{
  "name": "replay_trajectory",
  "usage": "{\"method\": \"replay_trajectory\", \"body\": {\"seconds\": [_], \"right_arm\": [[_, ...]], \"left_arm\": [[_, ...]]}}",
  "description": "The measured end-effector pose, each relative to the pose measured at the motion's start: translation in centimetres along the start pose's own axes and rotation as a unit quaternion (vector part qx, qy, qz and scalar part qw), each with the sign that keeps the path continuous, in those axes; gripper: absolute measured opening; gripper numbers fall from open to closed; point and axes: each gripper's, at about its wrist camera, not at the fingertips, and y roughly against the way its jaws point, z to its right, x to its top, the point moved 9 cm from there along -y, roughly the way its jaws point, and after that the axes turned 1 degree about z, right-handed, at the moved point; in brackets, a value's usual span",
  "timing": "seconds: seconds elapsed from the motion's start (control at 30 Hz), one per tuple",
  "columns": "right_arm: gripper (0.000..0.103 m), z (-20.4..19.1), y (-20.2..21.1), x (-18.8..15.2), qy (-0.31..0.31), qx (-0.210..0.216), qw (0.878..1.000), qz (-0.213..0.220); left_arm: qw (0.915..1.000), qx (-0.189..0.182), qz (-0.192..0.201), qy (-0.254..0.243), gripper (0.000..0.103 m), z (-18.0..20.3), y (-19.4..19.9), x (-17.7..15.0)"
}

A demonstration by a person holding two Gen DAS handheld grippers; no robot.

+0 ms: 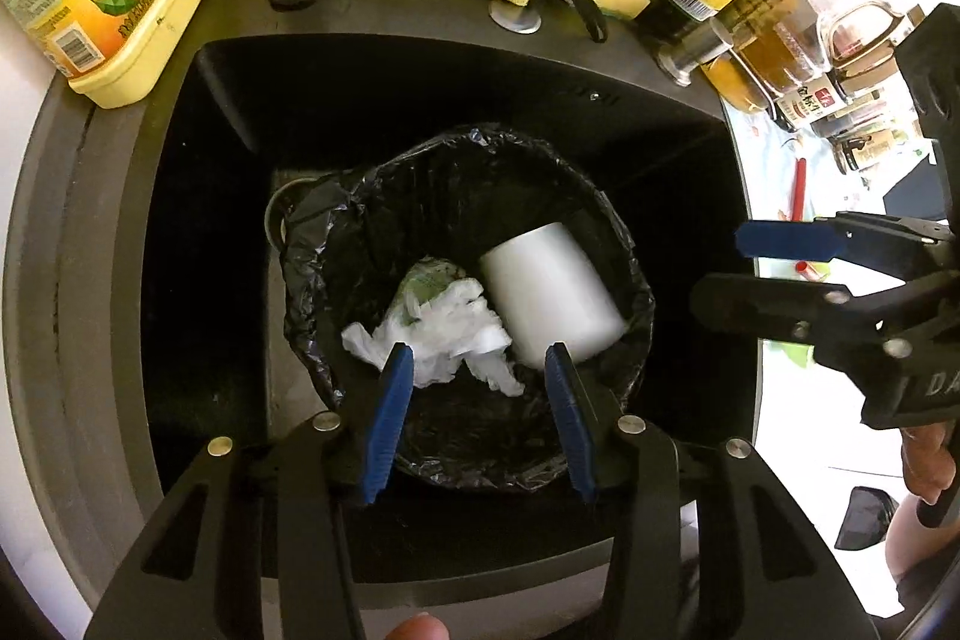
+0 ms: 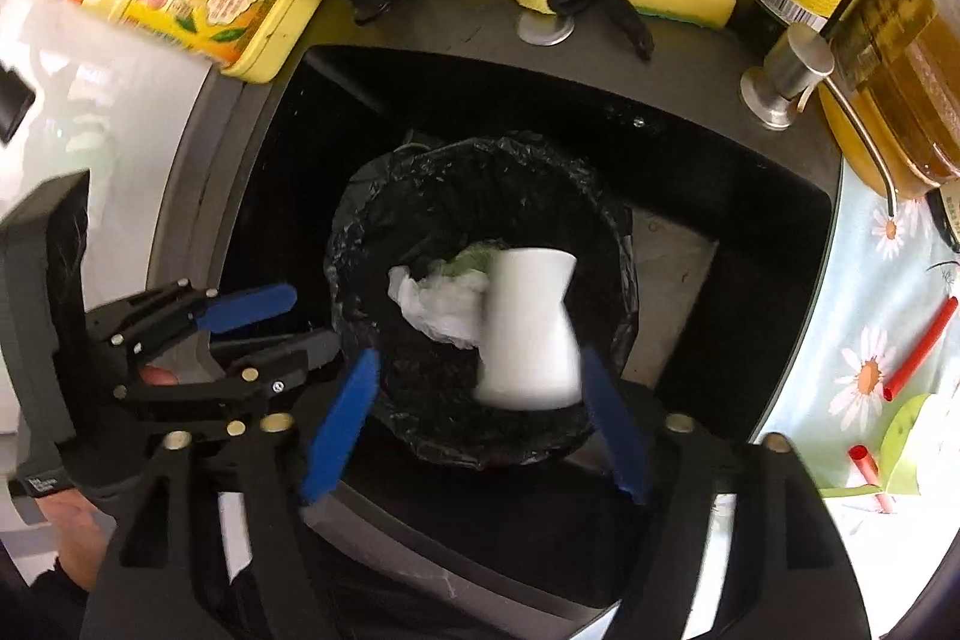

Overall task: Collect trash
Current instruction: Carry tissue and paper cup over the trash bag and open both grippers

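Right wrist view: I see cup blurred between spread right jaws, over bin; left jaws spread, empty.

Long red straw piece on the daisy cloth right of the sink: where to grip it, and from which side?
Likely best at mid-length, from straight above. The red straw lies flat and diagonal on the daisy cloth, so the right gripper, jaws open now, should turn its fingers across the straw's long axis. It is thin and probably light, so a gentle close should do. Nothing crowds its middle.
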Motion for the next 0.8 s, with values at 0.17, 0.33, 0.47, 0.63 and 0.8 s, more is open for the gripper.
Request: {"method": "replay_trajectory", "body": {"seconds": [0.17,0.33,0.47,0.63,0.8], "right_arm": [[0.074,0.4,0.0,0.0,-0.009,0.001,1.0,0.0],[0.074,1.3,0.7,-0.9,-0.016,0.0,1.0,0.003],[0.074,2.1,1.9,-1.9,-0.013,-0.005,1.0,0.011],[0.074,2.8,3.3,-2.7,0.001,-0.011,1.0,0.022],[0.074,3.7,4.7,-4.1,0.015,-0.015,0.999,0.033]], "left_arm": [[1.0,-0.002,-0.001,0.0,0.044,-0.2,-0.1,0.2],[1.0,-0.003,0.002,-0.004,0.044,0.3,0.0,0.0],[0.9999,-0.002,0.007,-0.008,0.044,1.1,0.3,-0.4],[0.9999,0.002,0.009,-0.014,0.044,2.0,0.8,-0.9],[0.9997,0.009,0.011,-0.018,0.044,2.7,1.3,-1.5]]}}
